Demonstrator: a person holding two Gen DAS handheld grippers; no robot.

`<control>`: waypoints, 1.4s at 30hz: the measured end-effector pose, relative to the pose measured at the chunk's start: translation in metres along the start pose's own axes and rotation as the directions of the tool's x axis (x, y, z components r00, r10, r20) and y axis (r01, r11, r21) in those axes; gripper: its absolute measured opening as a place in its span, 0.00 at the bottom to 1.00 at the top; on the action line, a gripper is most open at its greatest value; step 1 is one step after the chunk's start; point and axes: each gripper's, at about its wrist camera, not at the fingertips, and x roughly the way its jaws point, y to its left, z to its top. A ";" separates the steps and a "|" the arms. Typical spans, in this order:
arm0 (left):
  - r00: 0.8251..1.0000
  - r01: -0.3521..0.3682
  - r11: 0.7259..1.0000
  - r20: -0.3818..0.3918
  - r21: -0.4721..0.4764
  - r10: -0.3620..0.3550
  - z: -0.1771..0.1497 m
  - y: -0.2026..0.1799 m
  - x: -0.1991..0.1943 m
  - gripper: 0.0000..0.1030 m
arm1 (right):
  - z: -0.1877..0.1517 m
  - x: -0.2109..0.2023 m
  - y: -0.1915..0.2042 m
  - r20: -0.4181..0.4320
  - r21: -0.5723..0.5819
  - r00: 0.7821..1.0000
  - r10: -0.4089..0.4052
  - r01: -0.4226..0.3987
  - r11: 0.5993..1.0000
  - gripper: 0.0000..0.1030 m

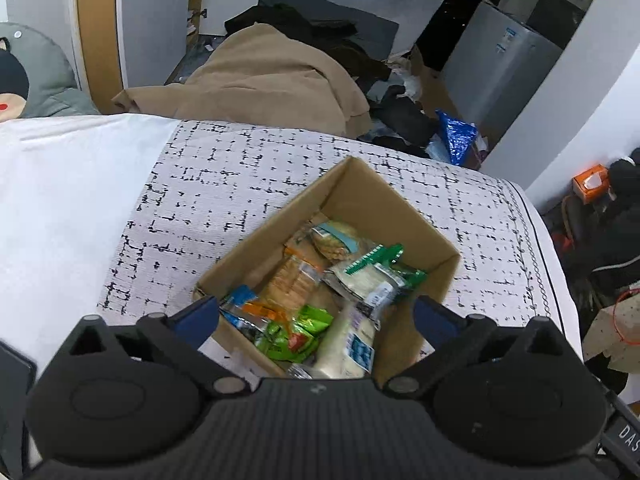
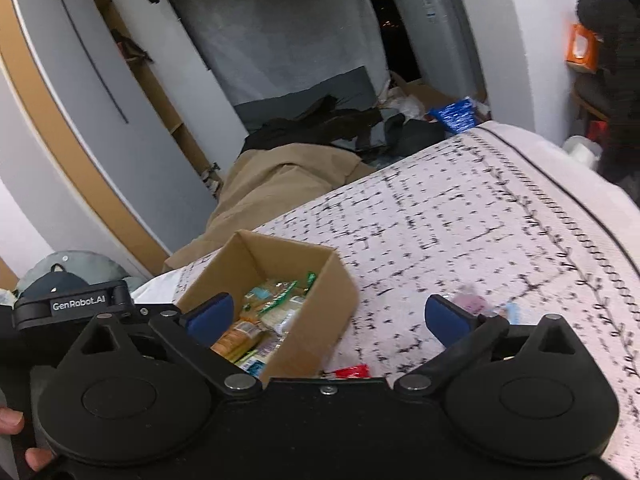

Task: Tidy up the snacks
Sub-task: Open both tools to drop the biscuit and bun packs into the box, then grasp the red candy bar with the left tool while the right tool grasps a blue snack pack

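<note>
a lived-in bedroom in a home. a bed with a white sheet and a black-flecked cover fills the foreground. beyond it, a tan blanket and dark clothes lie heaped on the floor by a wardrobe door, with a small grey fridge near a doorway.

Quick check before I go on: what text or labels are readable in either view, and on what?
"GenRobot.AI": on the left gripper's body, in the right wrist view.
"DAS", cut off by the frame edge: on the left gripper's housing.
Snack packets in the cardboard box: print too blurred to read.
</note>
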 end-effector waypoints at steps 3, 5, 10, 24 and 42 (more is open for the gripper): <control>1.000 0.008 1.000 0.012 0.013 -0.008 -0.005 -0.006 -0.006 1.00 | -0.001 -0.010 -0.005 0.005 -0.004 1.000 -0.015 0.015 1.000 1.00; 1.000 0.015 1.000 0.015 0.022 -0.015 -0.008 -0.009 -0.010 1.00 | -0.001 -0.018 -0.008 0.014 -0.012 1.000 -0.027 0.027 1.000 1.00; 0.999 0.036 0.998 0.025 0.051 -0.037 -0.018 -0.019 -0.019 1.00 | -0.007 -0.037 -0.021 0.023 -0.015 0.999 -0.047 0.047 0.999 1.00; 0.995 0.096 0.994 -0.030 0.061 -0.094 -0.053 -0.052 -0.021 1.00 | -0.032 -0.076 -0.069 0.048 0.063 0.990 -0.131 0.128 0.990 1.00; 0.992 0.119 0.990 -0.046 0.073 -0.115 -0.092 -0.084 -0.005 0.99 | -0.042 -0.062 -0.118 -0.026 0.231 0.995 -0.097 0.100 0.968 0.89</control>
